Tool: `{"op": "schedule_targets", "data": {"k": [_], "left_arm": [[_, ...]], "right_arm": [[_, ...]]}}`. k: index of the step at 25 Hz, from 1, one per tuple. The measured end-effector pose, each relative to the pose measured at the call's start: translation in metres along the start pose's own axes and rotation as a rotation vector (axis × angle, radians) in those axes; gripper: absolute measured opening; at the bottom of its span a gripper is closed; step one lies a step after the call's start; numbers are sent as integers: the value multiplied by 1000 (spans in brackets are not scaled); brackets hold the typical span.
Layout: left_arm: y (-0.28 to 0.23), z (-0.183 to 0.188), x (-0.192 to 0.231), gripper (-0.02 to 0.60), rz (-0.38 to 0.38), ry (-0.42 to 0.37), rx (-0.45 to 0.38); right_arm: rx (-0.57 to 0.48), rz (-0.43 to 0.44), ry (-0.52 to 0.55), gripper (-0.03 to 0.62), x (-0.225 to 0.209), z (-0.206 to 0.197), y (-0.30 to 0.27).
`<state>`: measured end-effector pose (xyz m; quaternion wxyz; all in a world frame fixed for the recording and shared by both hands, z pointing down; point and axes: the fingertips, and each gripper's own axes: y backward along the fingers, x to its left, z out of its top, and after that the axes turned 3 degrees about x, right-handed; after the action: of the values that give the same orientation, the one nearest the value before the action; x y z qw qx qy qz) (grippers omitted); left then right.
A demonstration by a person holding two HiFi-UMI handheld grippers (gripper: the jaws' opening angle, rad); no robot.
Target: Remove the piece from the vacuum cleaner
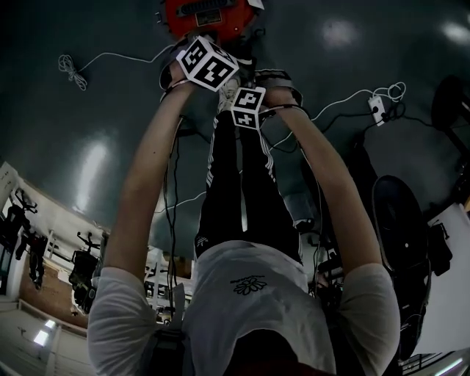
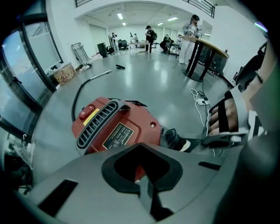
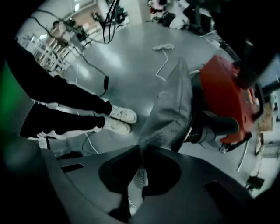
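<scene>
The red vacuum cleaner point(image 2: 116, 127) lies on the grey floor, with a black outlet neck point(image 2: 173, 138) on its right side. A grey cloth dust bag point(image 3: 173, 109) hangs from that neck point(image 3: 214, 127) beside the red body point(image 3: 227, 96). My right gripper point(image 3: 141, 151) is shut on a fold of the bag's meshy cloth. My left gripper point(image 2: 141, 148) has its jaws together right over the red body; whether they pinch any part of it is hidden. In the head view both marker cubes point(image 1: 208, 62) point(image 1: 248, 108) sit close together just below the vacuum cleaner point(image 1: 202, 18).
My own white shoes point(image 3: 118, 120) stand just beside the bag. A power strip with white cable point(image 1: 377, 106) lies to the right and a coiled white cable point(image 1: 70, 67) to the left. A black hose point(image 2: 83, 87) curls behind the vacuum cleaner. A tall round table point(image 2: 205, 48) and people stand far off.
</scene>
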<state>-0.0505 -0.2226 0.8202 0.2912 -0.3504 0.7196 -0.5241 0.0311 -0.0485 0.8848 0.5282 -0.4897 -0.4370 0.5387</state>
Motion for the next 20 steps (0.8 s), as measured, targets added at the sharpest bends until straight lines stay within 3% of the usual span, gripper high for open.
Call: {"op": "schedule_targets", "data": {"k": [2,4,8,11,16,18,20], "left_arm": [[0,0,0,5,3,5,4],[0,1,-1,5,5,13,4],[1,2,-2,5,0,23,5],[0,3,-1,5,10,15,-4],[1,-1,-2,5,7,15,-6],[3,0,-3,5,5,22,-17],[4,1,-2,5,7,40,-33]], "right_arm": [[82,-26,106,25,-1,-6,-7],[93,-30,133,25,-2,-20,-11],[-21,-9,75,25,-3,-38,-12],[-76,11,9,25,6,-21,-3],[-171,216,57,25,96,24,5],[-188,216,-73,25,112,28,0],[-192,225,-240,25,100,23,-2]]}}
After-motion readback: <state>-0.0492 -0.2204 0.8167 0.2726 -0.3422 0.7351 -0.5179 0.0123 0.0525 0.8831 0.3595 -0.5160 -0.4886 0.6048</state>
